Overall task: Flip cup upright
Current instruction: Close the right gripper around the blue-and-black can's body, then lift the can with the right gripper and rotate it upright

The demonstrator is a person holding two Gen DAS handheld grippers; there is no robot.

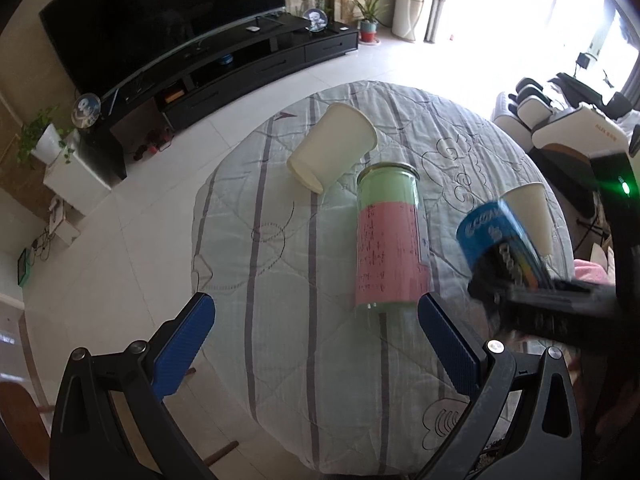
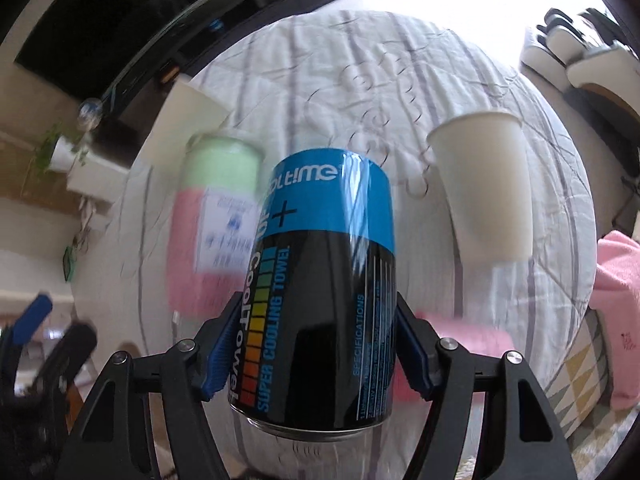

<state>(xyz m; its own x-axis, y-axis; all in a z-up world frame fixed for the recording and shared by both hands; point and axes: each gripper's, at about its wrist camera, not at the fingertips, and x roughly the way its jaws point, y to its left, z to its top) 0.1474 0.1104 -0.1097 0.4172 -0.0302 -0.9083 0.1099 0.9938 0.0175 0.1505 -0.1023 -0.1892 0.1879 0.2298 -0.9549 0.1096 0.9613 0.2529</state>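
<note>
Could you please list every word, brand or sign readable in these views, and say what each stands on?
"ol t!me": blue band of the blue-black can in the right tongs
"CoolTowel": same can
"SUPER COOLING TOWEL": same can
"SPECIFICATIONS": same can; lines below too small
Pink-green jar label: unreadable
"AUX": massage chair, uncertain

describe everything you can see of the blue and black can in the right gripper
The can is a cylinder wrapped in glossy film: a blue band at the far end, black below, with a rainbow bar scale and the words "super cooling towel". A clear or metallic rim shows at its near end. The right gripper clamps its black midsection from both sides, holding it tilted above the quilted table.
</note>
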